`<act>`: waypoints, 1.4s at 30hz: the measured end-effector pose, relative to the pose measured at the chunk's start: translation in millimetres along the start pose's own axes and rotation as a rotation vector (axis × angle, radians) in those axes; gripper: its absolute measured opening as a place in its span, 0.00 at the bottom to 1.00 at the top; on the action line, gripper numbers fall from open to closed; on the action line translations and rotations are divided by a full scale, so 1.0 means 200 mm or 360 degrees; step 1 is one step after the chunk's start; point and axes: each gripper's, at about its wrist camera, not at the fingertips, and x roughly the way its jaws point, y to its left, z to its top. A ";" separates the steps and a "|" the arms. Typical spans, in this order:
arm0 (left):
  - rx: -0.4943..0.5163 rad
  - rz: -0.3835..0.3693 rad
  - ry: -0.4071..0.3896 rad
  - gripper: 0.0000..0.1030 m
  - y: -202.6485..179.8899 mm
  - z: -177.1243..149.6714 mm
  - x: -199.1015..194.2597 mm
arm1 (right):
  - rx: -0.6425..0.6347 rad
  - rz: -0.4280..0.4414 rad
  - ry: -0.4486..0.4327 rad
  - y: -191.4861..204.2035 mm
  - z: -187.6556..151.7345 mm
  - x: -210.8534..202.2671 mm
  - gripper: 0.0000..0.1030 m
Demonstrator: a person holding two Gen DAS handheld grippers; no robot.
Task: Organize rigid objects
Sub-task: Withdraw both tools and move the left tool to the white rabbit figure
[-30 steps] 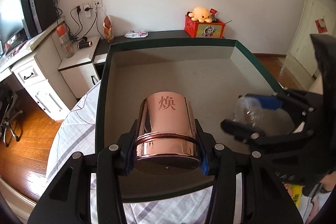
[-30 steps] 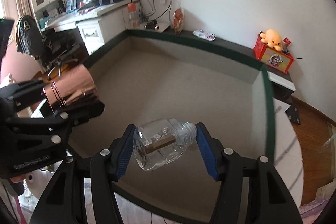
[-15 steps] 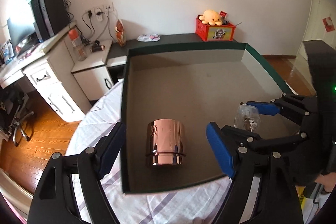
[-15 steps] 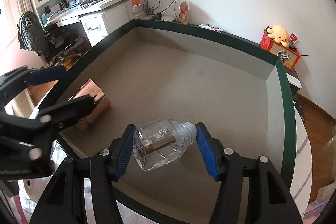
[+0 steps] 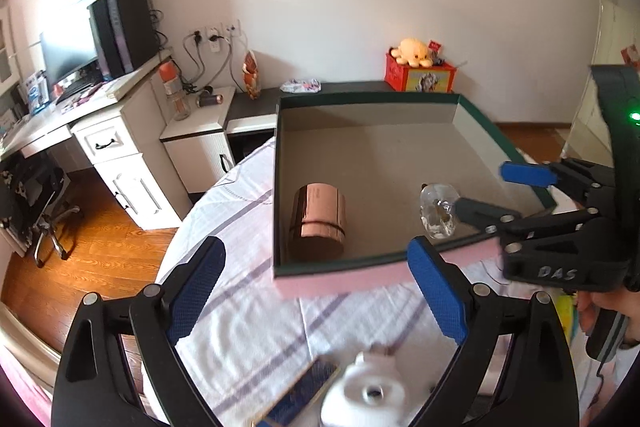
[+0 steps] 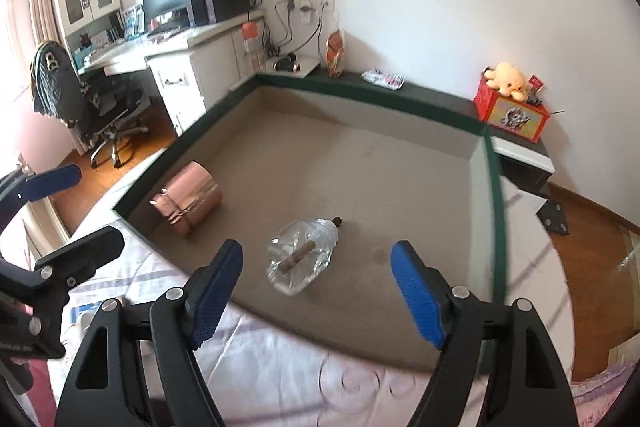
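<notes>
**Canister and bottle lie in the box, both claws spread**

The left claw is spread wide and holds nothing. The shiny copper-coloured cylindrical metal canister lies on its side at the near left of the shallow green-rimmed cardboard box. To its right lies the clear glass bottle. The right claw gapes empty just before it.

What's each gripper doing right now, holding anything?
Left gripper: open, holding nothing; the copper can lies in the box.
Right gripper: open, holding nothing; the clear bottle lies on the box floor.
</notes>
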 end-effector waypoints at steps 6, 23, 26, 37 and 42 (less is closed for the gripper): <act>-0.0048 0.0019 -0.0137 1.00 0.05 -0.12 -0.31 | 0.0071 -0.0076 -0.0227 -0.04 -0.13 -0.41 0.80; -0.0229 -0.0182 -0.0351 1.00 0.03 -0.58 -0.78 | 0.0137 -0.0444 -0.0644 0.02 -0.78 -1.06 1.00; -0.0166 -0.0151 -0.0300 1.00 -0.06 -0.63 -0.74 | 0.0198 -0.0415 -0.0591 0.00 -0.84 -1.02 1.00; -0.0046 -0.0138 -0.0069 1.00 -0.23 -0.74 -0.49 | 0.0317 -0.0352 -0.0394 -0.10 -1.02 -0.85 1.00; 0.0009 -0.0124 -0.0005 1.00 -0.31 -0.74 -0.39 | 0.0327 -0.0343 -0.0321 -0.12 -1.05 -0.75 1.00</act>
